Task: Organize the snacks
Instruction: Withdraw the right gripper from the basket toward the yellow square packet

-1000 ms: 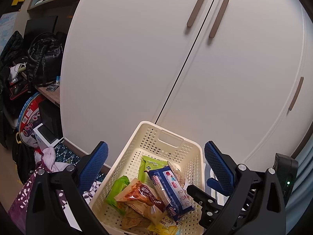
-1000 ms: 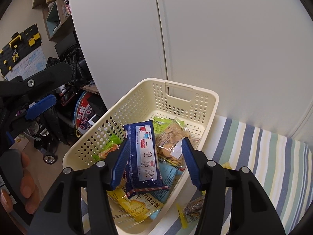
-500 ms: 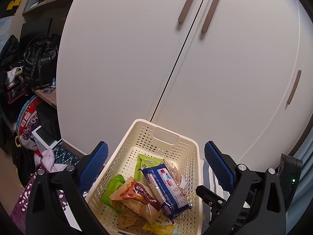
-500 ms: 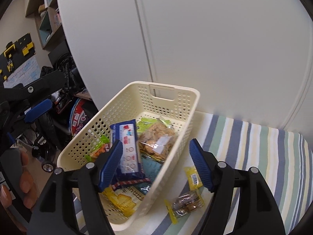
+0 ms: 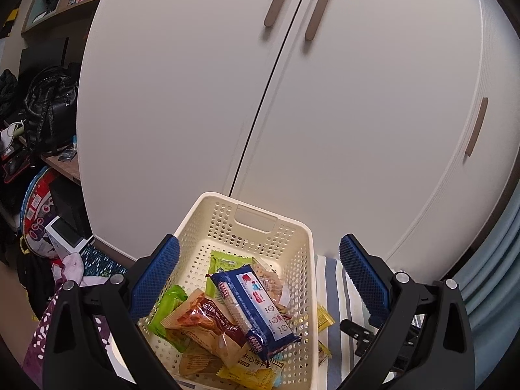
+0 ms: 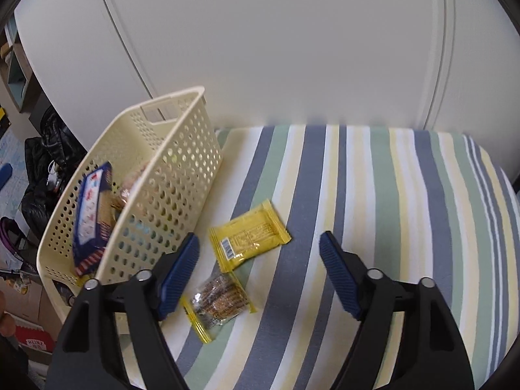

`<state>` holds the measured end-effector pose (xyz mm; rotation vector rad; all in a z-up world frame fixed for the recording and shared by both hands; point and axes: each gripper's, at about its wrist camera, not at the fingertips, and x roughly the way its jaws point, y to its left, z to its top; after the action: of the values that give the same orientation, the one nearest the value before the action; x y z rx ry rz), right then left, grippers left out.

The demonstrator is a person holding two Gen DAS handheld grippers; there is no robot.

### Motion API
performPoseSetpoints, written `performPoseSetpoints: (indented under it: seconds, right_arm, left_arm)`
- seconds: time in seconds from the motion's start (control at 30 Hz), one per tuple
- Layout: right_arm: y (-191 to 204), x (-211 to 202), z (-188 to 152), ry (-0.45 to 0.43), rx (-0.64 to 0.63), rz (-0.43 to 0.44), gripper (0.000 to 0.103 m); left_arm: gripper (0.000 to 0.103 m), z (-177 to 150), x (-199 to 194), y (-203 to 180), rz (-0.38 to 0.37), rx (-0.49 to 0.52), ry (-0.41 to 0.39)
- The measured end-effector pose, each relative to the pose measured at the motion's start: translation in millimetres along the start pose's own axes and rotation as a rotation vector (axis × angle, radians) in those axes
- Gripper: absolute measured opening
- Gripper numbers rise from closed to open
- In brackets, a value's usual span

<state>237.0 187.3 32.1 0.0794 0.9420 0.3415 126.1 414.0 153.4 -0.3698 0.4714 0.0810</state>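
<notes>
Soft, even indoor light, no glare. Cabinet doors [image 5: 325, 113] mid-bright with a warm tint low down. Heavy fisheye bend and black vignette at all corners. Clutter at 9 o'clock is dim. Right wrist view slightly motion-blurred, basket [image 6: 182, 175] softest; striped cloth [image 6: 390, 195] well lit.

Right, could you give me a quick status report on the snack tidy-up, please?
Left gripper open, above the basket. Right gripper open, empty, over the yellow packet and clear-wrapped snack lying on the striped cloth beside the basket. Nothing in the way.
</notes>
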Motion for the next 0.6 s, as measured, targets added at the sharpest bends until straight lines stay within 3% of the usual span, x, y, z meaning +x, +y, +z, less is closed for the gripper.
performPoseSetpoints:
  seconds: [0.6]
  right_arm:
    - [38, 88, 13, 0.146, -0.187, -0.114, 0.084]
  left_arm:
    - [0.100, -4, 6, -6, -0.007, 0.010, 0.018]
